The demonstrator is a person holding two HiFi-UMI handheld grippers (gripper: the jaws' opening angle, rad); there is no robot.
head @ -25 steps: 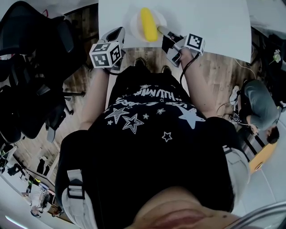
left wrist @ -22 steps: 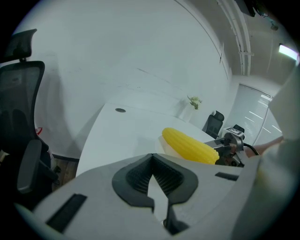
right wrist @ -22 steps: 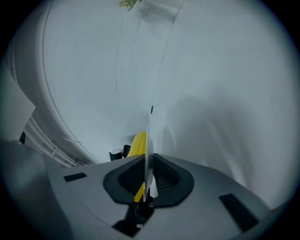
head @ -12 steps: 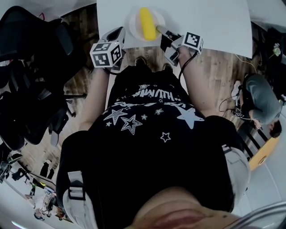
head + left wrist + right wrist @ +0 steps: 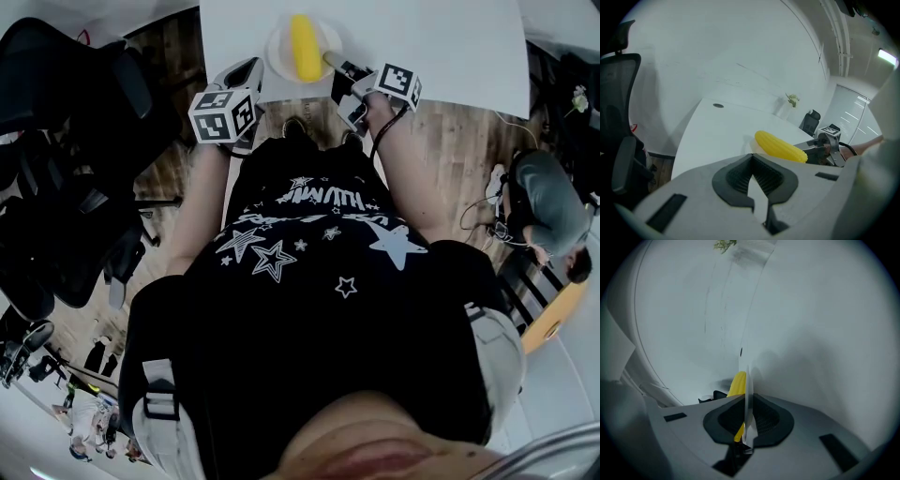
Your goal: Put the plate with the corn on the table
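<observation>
Plate (image 5: pixel 749 376) rim shows pinched in right gripper (image 5: pixel 746 427) only in that view; head view adds corn (image 5: pixel 306 47), left gripper (image 5: pixel 246 70) closed and empty, white table (image 5: pixel 431 47), wood floor (image 5: pixel 469 150).

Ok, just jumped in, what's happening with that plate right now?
A person holds the white plate with the yellow corn on it: the left gripper and the right gripper each have jaws shut on opposite sides of its rim. It is over the near edge of the table; whether it rests there yet is unclear.
</observation>
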